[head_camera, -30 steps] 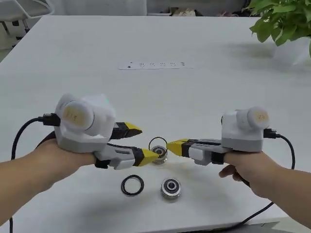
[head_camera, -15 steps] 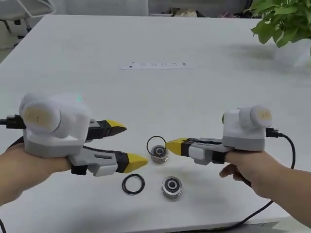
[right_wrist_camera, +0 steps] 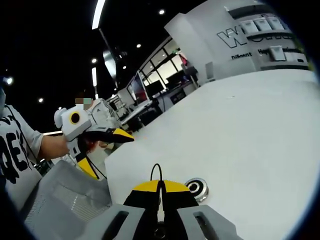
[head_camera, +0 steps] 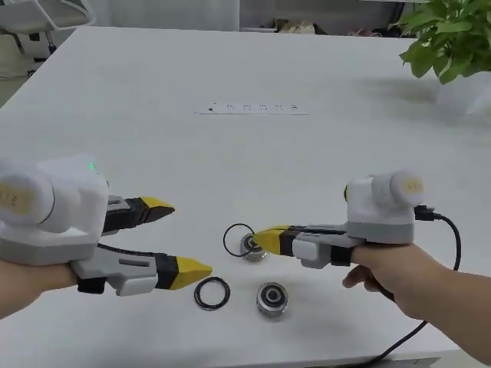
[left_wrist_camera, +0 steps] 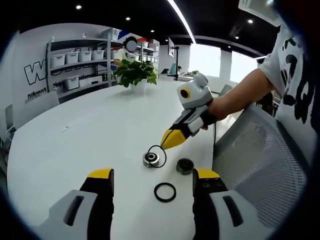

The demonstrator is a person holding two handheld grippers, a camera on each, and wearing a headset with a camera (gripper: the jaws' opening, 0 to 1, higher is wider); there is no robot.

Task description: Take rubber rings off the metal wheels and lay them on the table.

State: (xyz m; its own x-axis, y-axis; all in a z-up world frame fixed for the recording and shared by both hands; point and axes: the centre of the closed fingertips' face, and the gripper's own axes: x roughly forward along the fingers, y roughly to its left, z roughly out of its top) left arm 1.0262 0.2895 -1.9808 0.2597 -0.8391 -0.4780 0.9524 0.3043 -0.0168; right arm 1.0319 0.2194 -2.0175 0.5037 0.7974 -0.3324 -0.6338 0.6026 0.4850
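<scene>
- right hand-held gripper (head_camera: 262, 236): jaws closed, pinching a thin rubber ring (head_camera: 225, 239); loop stands on edge, touching a metal wheel (head_camera: 248, 245).
- left hand-held gripper (head_camera: 178, 238): jaws apart, holding nothing, tips pointing toward the wheel.
- second rubber ring (head_camera: 195, 294) lies flat on the surface (head_camera: 230, 153), beside the other metal wheel (head_camera: 271, 297), bore up.

White table (head_camera: 230, 69), wall shelving (left_wrist_camera: 75, 62), ceiling spotlights (left_wrist_camera: 78, 7).
</scene>
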